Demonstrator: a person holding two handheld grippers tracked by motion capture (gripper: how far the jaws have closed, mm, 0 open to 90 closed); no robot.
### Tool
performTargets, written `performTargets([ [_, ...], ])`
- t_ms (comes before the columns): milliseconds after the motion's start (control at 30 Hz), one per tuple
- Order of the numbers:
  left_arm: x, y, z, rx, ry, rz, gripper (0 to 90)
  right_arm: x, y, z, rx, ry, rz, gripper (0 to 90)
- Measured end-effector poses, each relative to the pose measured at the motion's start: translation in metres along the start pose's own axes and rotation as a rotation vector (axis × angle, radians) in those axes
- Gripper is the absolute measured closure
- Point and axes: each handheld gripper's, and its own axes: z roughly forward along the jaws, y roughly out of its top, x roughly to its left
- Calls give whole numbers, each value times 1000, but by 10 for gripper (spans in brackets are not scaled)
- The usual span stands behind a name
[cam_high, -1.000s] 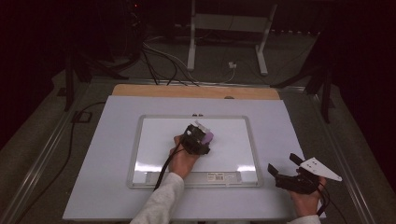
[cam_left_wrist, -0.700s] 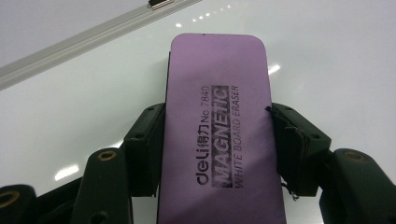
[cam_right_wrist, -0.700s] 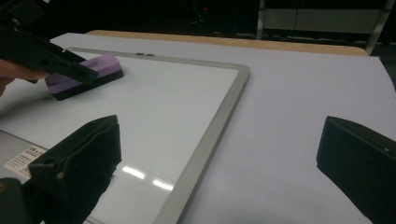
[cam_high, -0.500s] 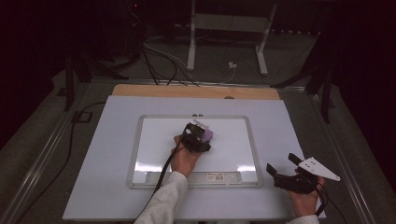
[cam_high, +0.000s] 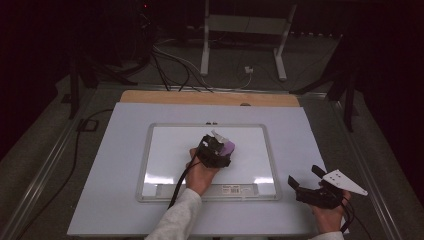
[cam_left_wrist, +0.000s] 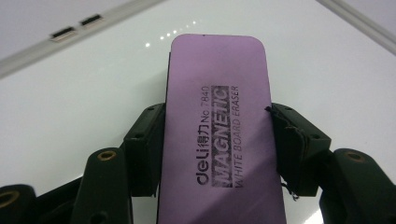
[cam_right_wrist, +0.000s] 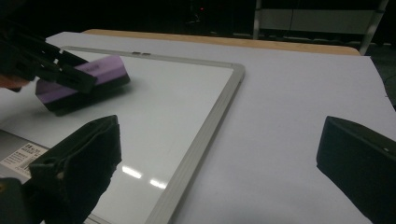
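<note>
Two black jaws of the left gripper pinch a purple eraser by its long sides; printed between them: "deli No 7840 MAGNETIC WHITE BOARD ERASER". It's a rounded slab, matte top, dark underside, sitting over the glossy whiteboard. Right gripper hangs spread wide and empty, beside the board's metal frame.

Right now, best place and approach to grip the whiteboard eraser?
Across its two long side edges, near mid-length, coming from above along its length. The eraser is a narrow flat block, so the short width fits between the jaws. The left gripper holds it exactly so over the whiteboard.
</note>
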Motion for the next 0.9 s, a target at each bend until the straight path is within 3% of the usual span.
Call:
performTargets([
  [367, 21, -1, -16, -43, 23, -68, 419, -2, 0, -1, 0, -6, 3, 0],
  [900, 49, -12, -34, -63, 52, -143, 418, 0, 0, -1, 4, -4, -2, 1],
])
